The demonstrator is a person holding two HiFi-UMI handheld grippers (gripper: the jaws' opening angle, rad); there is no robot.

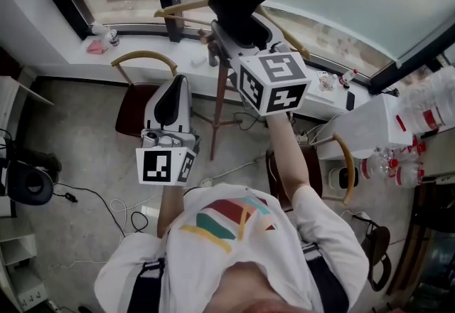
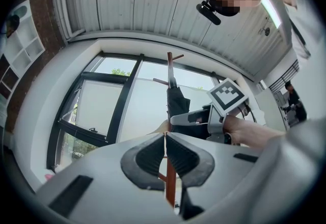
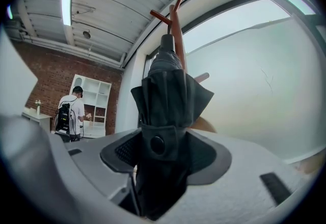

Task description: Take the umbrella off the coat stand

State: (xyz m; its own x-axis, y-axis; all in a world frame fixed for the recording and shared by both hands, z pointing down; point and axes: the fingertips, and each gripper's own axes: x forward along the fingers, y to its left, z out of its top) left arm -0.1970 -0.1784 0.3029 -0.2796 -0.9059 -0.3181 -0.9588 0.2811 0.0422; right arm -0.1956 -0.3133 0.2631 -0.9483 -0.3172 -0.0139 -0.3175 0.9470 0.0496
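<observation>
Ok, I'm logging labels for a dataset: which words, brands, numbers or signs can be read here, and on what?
No readable text anywhere.
Marker cubes: square patterns only, no letters.
Bottles: red labels, too small to read.
Shirt: coloured stripes, no words.
Umbrella: no print visible.

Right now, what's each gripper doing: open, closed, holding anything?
Left gripper: closed, nothing in it.
Right gripper: closed on the umbrella.

Chair (image 1: pixel 131 111) beneath window sill (image 1: pixel 146 48); water bottles (image 1: pixel 426 107) right.
</observation>
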